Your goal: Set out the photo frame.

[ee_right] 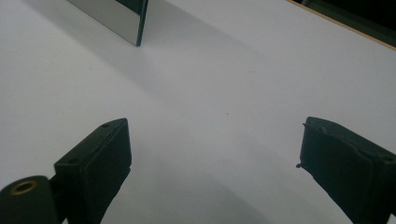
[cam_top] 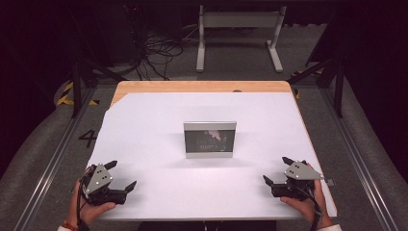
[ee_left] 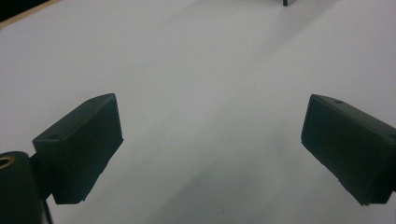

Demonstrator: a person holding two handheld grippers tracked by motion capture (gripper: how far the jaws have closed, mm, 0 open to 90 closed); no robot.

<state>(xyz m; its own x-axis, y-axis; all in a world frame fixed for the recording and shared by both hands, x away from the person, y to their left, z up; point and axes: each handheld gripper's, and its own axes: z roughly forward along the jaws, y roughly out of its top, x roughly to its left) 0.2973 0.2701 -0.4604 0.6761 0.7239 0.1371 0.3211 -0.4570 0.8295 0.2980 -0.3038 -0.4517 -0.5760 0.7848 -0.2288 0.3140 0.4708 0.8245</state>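
Note:
A silver-framed picture frame (cam_top: 210,139) stands upright in the middle of the white table sheet (cam_top: 159,120), its dark picture facing me. My left gripper (cam_top: 121,175) rests low at the front left, held by a hand, jaws wide apart with nothing between them (ee_left: 212,144). At the front right my right gripper (cam_top: 277,171) is also open and empty (ee_right: 215,158). Both point toward the table's middle. In the right gripper view a corner of the frame (ee_right: 119,16) shows at the top left; the left gripper view catches a tiny dark corner of the frame (ee_left: 288,2) at its top edge.
The white sheet covers a wooden tabletop (cam_top: 202,86) whose far edge shows bare. Beyond the table stand a white metal stand (cam_top: 238,33) and a tangle of black cables (cam_top: 154,53) on the grey floor. Metal rails (cam_top: 48,163) run along both sides.

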